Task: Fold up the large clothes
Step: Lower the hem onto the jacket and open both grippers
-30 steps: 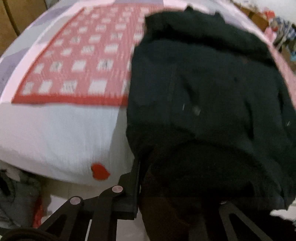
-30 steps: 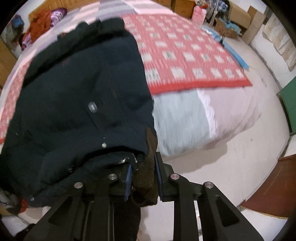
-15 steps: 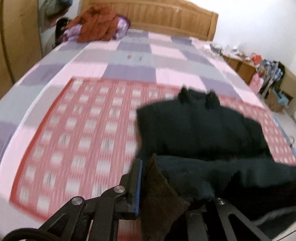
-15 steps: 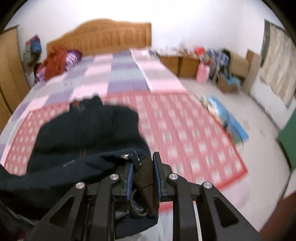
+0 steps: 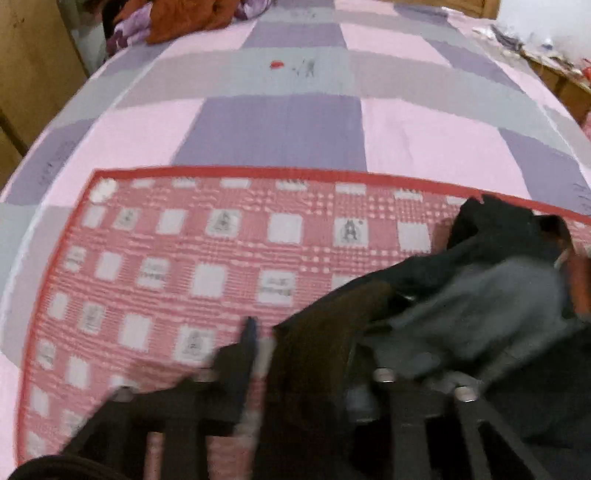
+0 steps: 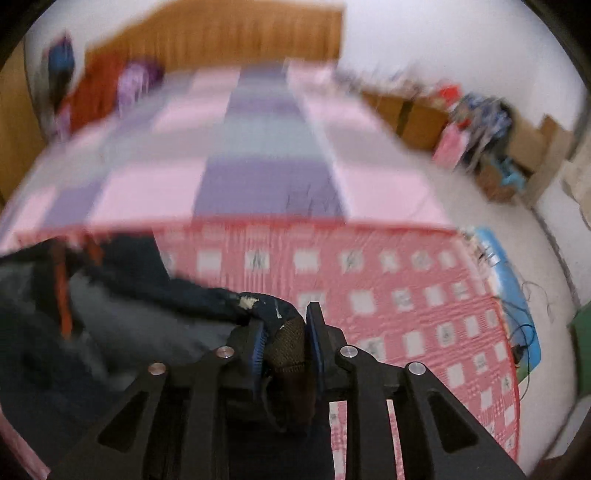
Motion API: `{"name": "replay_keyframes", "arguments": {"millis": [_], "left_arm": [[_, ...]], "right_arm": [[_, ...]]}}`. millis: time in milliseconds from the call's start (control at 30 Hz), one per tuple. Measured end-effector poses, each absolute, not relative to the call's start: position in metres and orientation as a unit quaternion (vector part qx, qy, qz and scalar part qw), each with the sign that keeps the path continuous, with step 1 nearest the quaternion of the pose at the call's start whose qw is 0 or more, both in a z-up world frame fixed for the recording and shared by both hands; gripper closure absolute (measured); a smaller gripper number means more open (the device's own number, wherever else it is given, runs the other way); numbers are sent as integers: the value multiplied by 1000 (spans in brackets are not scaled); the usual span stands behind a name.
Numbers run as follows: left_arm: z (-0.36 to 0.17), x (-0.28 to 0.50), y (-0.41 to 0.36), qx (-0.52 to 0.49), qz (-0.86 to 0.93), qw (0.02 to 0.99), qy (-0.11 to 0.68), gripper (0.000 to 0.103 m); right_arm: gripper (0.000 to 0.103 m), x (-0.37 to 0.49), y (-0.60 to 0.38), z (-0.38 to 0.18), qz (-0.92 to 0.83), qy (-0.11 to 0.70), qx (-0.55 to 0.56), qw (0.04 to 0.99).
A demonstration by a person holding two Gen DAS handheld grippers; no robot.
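Observation:
A large dark navy jacket [image 5: 480, 314] with a grey lining and brown knit hem lies on the red checked blanket [image 5: 184, 258] on the bed. My left gripper [image 5: 306, 339] is shut on the jacket's brown hem at its left corner. My right gripper [image 6: 284, 332] is shut on the brown hem at the right corner, and the jacket [image 6: 92, 314] spreads to its left with the lining showing. Both views are blurred by motion.
The bed has a pink, purple and grey patchwork cover [image 5: 295, 110] and a wooden headboard [image 6: 221, 40]. Orange and purple clothes [image 5: 177, 18] lie near the pillows. Boxes and bags [image 6: 480, 129] stand along the right wall on the floor.
Both grippers have carried the jacket's hem up from the bed's foot and forward over the jacket toward its collar. The lower half now lies folded over, lining up.

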State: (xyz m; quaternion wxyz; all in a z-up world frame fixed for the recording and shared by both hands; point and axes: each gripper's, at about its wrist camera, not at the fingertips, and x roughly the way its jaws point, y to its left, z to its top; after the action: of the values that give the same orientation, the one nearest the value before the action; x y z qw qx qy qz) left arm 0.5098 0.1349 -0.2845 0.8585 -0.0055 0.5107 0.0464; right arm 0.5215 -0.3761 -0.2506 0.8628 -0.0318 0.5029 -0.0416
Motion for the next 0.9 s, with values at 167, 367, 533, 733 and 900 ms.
{"name": "replay_keyframes", "arguments": {"millis": [167, 367, 533, 733, 900], "left_arm": [[-314, 513, 118, 6, 26, 863, 504, 48], [-259, 515, 160, -70, -24, 895, 440, 32], [-208, 486, 175, -92, -41, 909, 405, 25], [-245, 383, 88, -7, -109, 905, 411, 20], [-323, 375, 16, 43, -163, 878, 449, 18]], "right_arm": [[64, 525, -370, -292, -21, 516, -44, 855], [26, 474, -388, -238, 24, 436, 1, 900], [22, 396, -372, -201, 13, 386, 15, 922], [22, 311, -281, -265, 44, 464, -73, 882], [18, 333, -254, -339, 15, 522, -89, 848]]}}
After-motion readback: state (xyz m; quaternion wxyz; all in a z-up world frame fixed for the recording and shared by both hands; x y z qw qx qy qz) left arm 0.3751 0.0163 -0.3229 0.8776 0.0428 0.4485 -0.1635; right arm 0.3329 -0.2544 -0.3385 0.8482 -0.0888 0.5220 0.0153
